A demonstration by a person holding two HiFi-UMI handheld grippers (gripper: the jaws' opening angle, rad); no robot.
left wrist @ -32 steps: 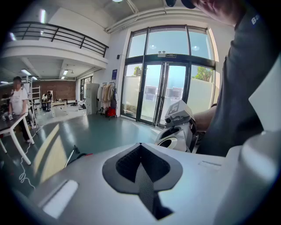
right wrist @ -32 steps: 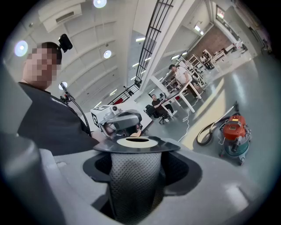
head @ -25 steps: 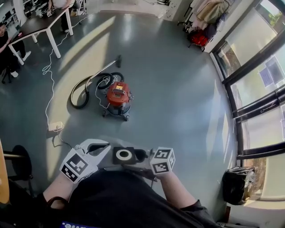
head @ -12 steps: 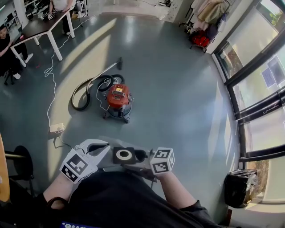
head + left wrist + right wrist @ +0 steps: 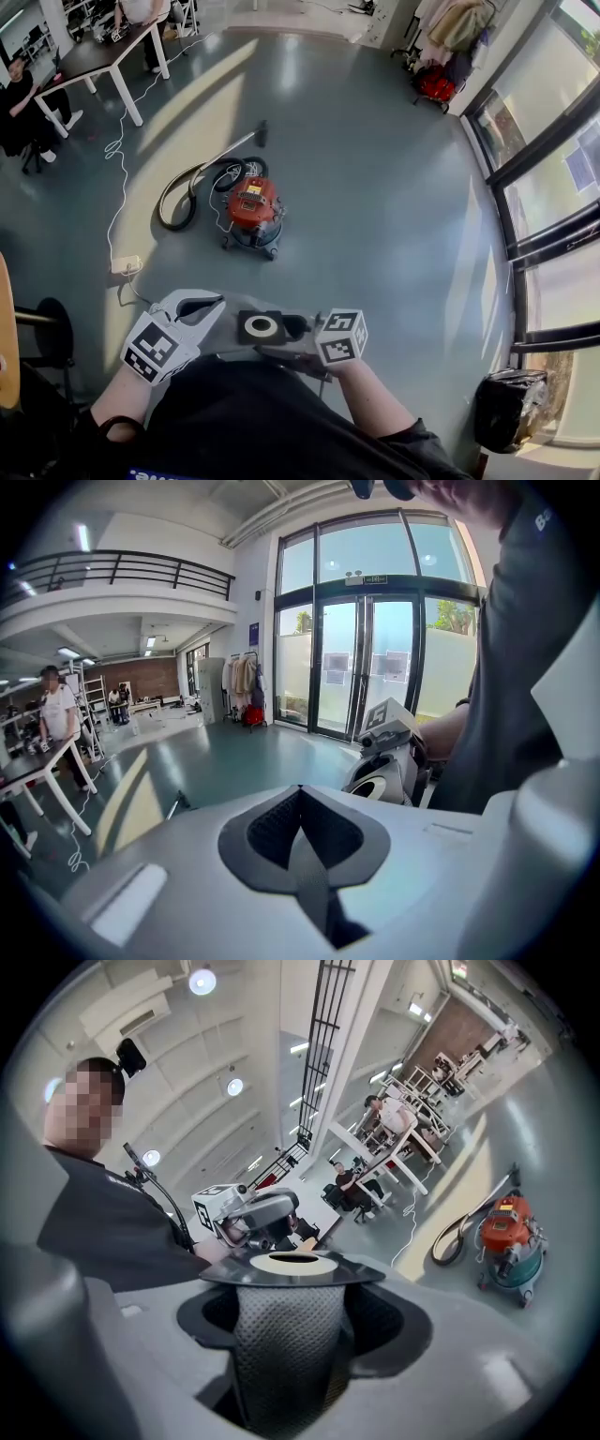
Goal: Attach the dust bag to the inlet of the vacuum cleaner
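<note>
Fingers (image 5: 386, 1326) of your right gripper (image 5: 298, 330) stand wide, clamped on the dust bag (image 5: 289, 1335); your left gripper (image 5: 302, 841) is closed, empty. The vacuum cleaner (image 5: 253, 208) sits on the floor (image 5: 375, 187) well ahead. Likely step: the approach; next, line the bag's collar up with its inlet.

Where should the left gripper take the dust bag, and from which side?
Probably the edge of the stiff, flat collar, from the person's left: the right gripper clamps the soft fabric of the dust bag just under it. Keep the round hole free.
</note>
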